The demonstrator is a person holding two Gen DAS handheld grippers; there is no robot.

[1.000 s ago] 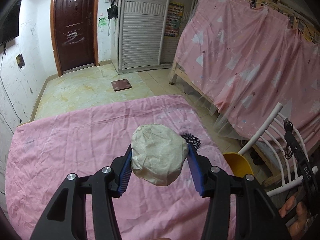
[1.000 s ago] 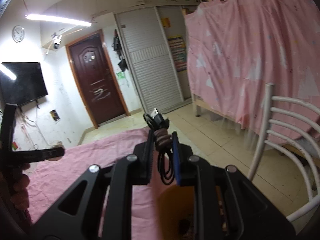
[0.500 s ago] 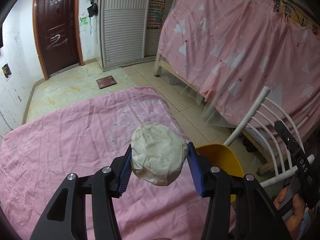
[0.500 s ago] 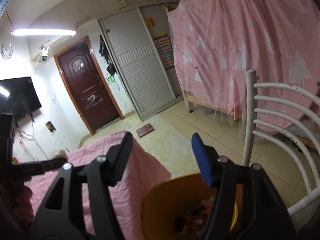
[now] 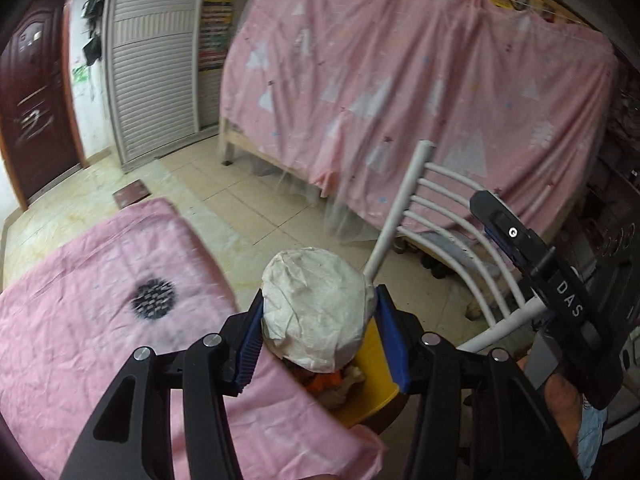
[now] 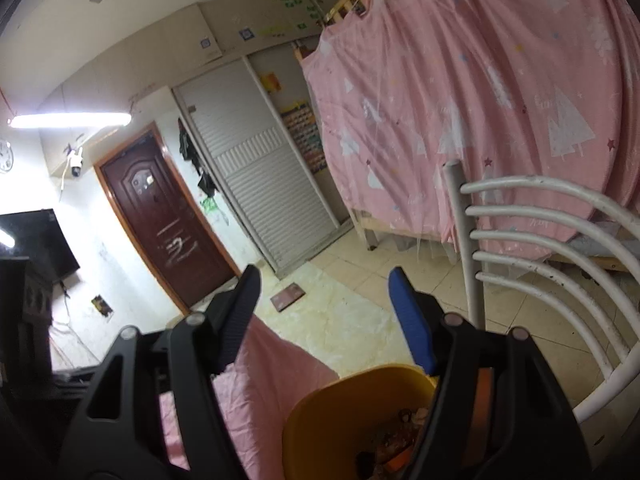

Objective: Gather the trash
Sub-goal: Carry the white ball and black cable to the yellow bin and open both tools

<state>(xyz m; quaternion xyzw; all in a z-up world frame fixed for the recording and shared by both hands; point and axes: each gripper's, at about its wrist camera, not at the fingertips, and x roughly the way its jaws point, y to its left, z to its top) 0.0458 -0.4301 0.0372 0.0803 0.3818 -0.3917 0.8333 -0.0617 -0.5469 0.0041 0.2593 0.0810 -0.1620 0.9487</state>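
Overhead, left hand-held gripper (image 5: 320, 334) opening around paper wad (image 5: 316, 312) — apparently still pinched — right hand-held gripper (image 6: 324, 304) opening, empty.

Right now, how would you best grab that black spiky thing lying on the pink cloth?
Probably from straight above, one finger on each side of the black spiky thing, pinching across its middle. It looks round and low and lies on the pink cloth, so no side offers a better edge. The view is blurred, so its exact shape is unclear.
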